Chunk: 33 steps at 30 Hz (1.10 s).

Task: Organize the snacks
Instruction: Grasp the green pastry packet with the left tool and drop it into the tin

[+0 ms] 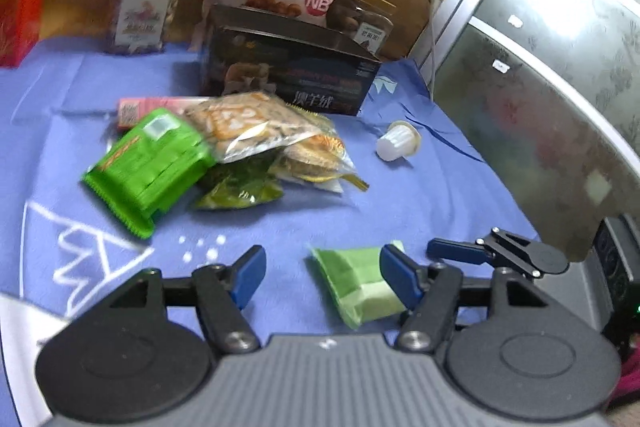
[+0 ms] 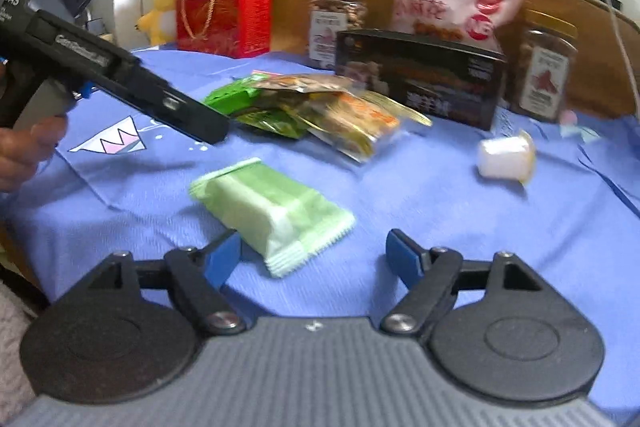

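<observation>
A pale green snack packet [image 2: 272, 211] lies flat just ahead of the right gripper [image 2: 314, 259], nearer its left jaw, long axis running diagonally away-left. Both grippers' jaws are open, empty.

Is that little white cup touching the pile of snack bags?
Apart. In the left wrist view, bare blue cloth shows between the white cup and the pile of snack bags; the right wrist view shows the same gap.
</observation>
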Motion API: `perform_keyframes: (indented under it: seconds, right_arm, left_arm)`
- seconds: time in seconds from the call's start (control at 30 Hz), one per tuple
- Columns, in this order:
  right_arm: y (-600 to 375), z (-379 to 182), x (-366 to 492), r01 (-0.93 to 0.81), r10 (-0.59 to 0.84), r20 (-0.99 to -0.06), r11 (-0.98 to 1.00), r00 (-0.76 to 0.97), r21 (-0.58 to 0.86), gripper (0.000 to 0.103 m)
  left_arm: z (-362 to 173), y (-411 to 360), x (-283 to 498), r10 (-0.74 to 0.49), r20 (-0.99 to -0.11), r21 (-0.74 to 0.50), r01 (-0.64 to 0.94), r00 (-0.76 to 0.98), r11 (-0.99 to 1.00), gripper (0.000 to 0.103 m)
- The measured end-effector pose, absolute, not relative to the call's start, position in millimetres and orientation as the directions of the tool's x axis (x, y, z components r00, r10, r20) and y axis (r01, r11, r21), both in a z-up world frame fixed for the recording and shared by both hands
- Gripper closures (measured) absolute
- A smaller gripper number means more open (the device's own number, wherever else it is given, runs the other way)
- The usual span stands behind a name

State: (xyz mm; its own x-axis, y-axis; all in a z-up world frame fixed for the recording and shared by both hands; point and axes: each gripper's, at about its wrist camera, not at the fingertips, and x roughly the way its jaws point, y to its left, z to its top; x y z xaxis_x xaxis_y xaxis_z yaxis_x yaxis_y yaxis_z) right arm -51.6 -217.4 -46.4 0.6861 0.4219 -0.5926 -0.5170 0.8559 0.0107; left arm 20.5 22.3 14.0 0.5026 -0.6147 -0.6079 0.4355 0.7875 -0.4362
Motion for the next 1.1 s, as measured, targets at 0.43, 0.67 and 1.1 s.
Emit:
perform_keyframes:
  seconds: [0.43,0.67,1.1]
  right_arm:
    - [-198.6,-48.3,-47.6,-0.566,0.473,-0.586,0.824,0.658,0.03,0.059]
    - [-202.0,7.8,8.5,-0.532,0.48,-0.422,0.847,0.769,-0.007,0.059]
    - [-208.3,7.5,167.7,-0.352,0.29,-0.491,0.935,0.822,-0.038,0.048]
  left_arm:
    - [2.2,-19.7,33.2,-0.627,-0.652,-0.43,0.473,0.426,0.769,0.061]
    - [77.9,-24.6,73.7,-0.6,-0.521,-0.312,0.519,0.608,0.796,0.061]
    - [56.5,-61.6,238.1,-0.562,-0.508,-0.27,0.499,0.653,0.823,0.06]
